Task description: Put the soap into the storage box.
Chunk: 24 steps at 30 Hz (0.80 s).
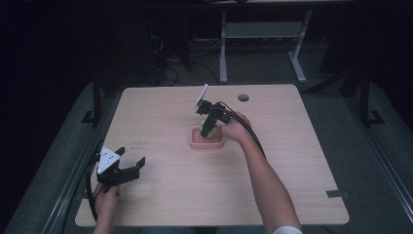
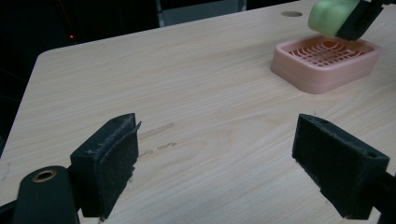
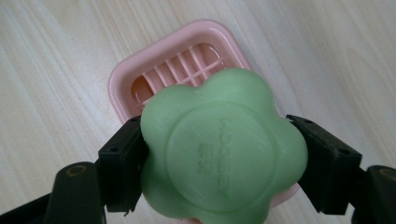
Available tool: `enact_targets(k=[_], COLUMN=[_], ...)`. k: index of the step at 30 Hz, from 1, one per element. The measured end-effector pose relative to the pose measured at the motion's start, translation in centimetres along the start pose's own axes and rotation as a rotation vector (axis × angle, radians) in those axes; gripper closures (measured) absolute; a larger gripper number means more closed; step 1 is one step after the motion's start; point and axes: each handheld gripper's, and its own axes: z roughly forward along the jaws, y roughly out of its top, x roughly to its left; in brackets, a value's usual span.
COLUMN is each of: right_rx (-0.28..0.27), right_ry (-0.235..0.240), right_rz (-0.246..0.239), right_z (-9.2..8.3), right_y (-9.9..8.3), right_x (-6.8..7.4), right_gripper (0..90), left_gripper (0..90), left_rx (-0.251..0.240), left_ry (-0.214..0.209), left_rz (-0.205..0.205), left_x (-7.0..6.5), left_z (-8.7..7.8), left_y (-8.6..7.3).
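While left gripper [image 2: 217, 163] gapes, right gripper [image 3: 219, 158] jaws clamp green soap [image 3: 219, 149].

A lab or workshop: a bare wooden counter [image 1: 160, 190] is standing among tangled cables [image 1: 168, 68] and desk legs [image 1: 223, 48].

Your right tongs [image 1: 206, 129] tilt downward at mid-desk, jaws clamped on a green soap [image 3: 219, 151]; your left tongs [image 1: 127, 165] rest near the desk's front-left corner, jaws spread wide.
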Motion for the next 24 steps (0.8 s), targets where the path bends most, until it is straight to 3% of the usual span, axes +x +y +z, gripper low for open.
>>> enact_targets(k=[12,24], right_rx=[0.021,0.023], right_ry=[0.008,0.011], right_rz=[0.014,0.016], right_z=[1.5,1.8], right_y=[0.0,0.2], right_x=[0.1,0.2], right_gripper=[25.4,25.3], left_gripper=[14.2,14.2], left_rx=[0.0,0.0], left_ry=[0.0,0.002], left_rz=[-0.001,-0.01], left_x=[0.0,0.1], left_z=[0.0,-0.1], left_y=[0.0,0.0])
